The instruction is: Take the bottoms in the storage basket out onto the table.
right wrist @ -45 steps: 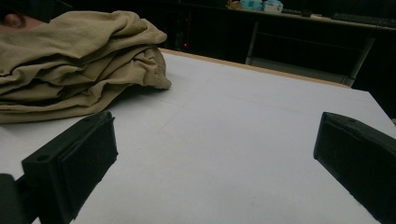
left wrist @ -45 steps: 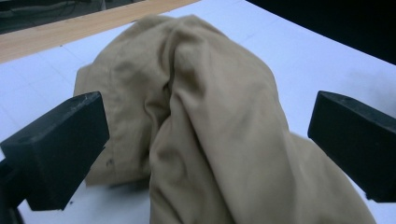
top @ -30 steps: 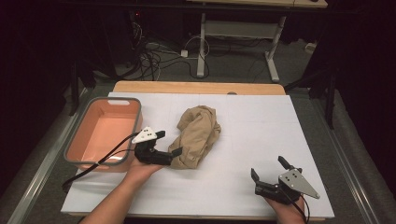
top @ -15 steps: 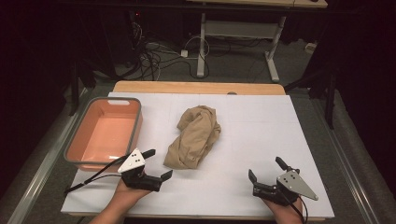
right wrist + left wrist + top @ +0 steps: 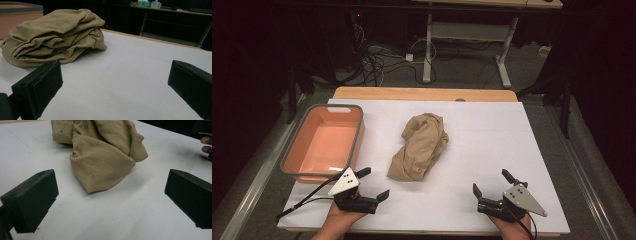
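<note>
Along the bottom edge of the high view, both grippers are resting with jaws spread wide and gripping nothing.

Nearest the camera, the left gripper (image 5: 373, 184) is sitting at lower left and the right gripper (image 5: 492, 183) at lower right, each facing the crumpled tan cloth (image 5: 421, 145) that is lying mid-frame on the white table (image 5: 492, 135), apart from both. Left of it, the pink bin (image 5: 323, 142) is standing empty. Judging by this, the reach for the cloth is just starting; the next move is calling for closing in on an edge or fold. Hems and corners are lying buried in the bunched folds, and the person's forearms are being cut off by the frame's bottom.
</note>
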Demonstrator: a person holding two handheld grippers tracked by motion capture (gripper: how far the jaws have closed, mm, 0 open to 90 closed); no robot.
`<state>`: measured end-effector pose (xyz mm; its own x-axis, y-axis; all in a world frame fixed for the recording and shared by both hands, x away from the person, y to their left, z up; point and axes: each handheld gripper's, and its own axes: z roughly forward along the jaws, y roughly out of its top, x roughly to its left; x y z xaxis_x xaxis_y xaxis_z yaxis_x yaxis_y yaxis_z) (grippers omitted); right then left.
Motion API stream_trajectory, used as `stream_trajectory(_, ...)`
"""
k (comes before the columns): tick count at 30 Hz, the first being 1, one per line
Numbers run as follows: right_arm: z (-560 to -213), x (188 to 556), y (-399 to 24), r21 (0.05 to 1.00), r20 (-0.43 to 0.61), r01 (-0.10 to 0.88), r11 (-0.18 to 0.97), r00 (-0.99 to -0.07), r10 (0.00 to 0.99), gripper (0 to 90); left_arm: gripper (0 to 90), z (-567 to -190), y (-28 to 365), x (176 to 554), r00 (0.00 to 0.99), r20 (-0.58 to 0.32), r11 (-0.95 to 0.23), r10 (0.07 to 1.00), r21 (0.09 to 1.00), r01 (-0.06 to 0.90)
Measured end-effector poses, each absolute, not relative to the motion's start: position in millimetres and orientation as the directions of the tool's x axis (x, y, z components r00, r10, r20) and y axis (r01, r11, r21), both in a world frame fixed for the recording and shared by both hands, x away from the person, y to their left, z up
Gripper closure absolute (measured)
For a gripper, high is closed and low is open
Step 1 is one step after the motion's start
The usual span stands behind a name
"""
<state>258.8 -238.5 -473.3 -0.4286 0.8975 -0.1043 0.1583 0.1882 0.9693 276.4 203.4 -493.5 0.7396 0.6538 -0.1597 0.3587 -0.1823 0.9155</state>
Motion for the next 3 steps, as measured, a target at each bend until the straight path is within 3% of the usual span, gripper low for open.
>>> stream_trajectory(3, -473.7, 259.7, -238.3, 0.969, -0.105, 0.158, 0.188, -0.425, 0.899, 0.4, 0.0, -493.3, 203.6, 275.2, 0.736, -0.152, -0.187, 0.660, 0.915, 0.356)
